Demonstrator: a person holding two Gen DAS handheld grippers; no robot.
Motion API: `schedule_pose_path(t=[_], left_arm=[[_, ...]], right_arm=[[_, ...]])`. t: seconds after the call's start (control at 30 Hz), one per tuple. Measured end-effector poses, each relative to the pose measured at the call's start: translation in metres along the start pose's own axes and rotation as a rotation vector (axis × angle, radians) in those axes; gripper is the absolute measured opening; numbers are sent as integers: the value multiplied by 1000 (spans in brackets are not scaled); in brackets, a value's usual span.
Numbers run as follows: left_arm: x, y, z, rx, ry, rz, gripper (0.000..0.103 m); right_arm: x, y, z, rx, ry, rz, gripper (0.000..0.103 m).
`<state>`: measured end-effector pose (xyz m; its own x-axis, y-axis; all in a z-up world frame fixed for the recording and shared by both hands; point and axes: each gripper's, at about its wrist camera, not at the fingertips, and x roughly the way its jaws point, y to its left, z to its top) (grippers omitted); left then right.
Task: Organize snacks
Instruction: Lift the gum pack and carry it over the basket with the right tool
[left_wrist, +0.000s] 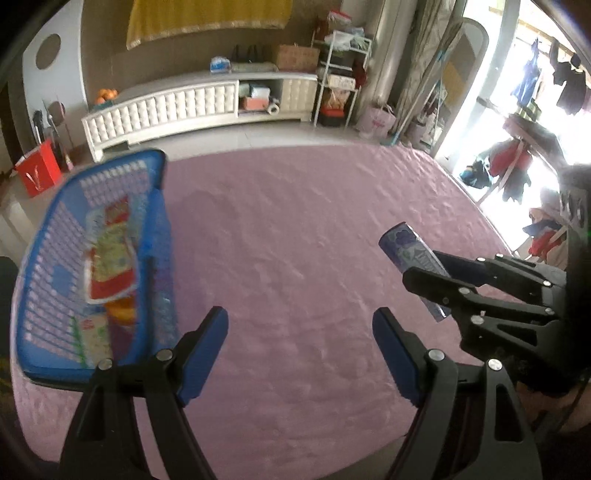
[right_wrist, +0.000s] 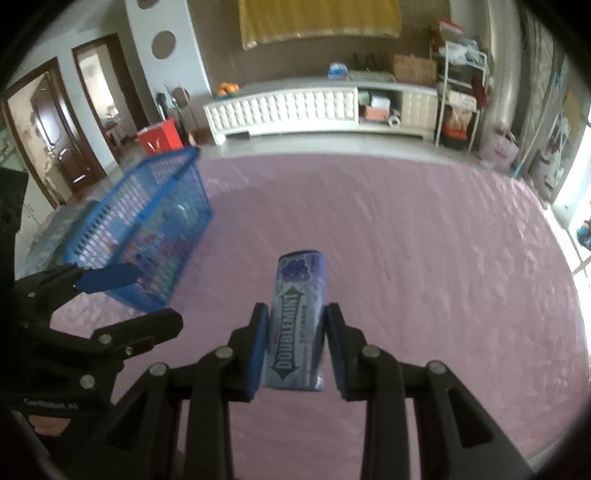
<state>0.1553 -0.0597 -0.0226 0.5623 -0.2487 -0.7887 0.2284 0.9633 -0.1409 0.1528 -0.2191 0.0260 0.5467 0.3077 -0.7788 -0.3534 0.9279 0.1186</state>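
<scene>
My right gripper (right_wrist: 295, 325) is shut on a purple Doublemint gum pack (right_wrist: 297, 321) and holds it above the pink cloth. The pack (left_wrist: 413, 258) and the right gripper (left_wrist: 436, 273) also show at the right of the left wrist view. My left gripper (left_wrist: 300, 332) is open and empty over the cloth, just right of a blue plastic basket (left_wrist: 44, 295). The basket holds several snack packets (left_wrist: 112, 266). In the right wrist view the basket (right_wrist: 147, 206) stands to the left, with the left gripper (right_wrist: 122, 291) in front of it.
A pink cloth (left_wrist: 295, 221) covers the table. Beyond the far edge stand a white low cabinet (left_wrist: 192, 107), a red bag (left_wrist: 38, 171) and a white rack (left_wrist: 340, 81). Clothes hang by a bright window (left_wrist: 517, 129) at the right.
</scene>
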Motion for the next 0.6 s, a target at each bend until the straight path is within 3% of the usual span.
schedule_pose_path(t=[0.27,0.6], left_arm=[[-44,40,3,-25,-68,100,79],[-84,111,-8,-120,-109,216,79]], right_arm=[[-1,57,32,-85,-74,86,35],[17,133,61,-223,-88,199,35]])
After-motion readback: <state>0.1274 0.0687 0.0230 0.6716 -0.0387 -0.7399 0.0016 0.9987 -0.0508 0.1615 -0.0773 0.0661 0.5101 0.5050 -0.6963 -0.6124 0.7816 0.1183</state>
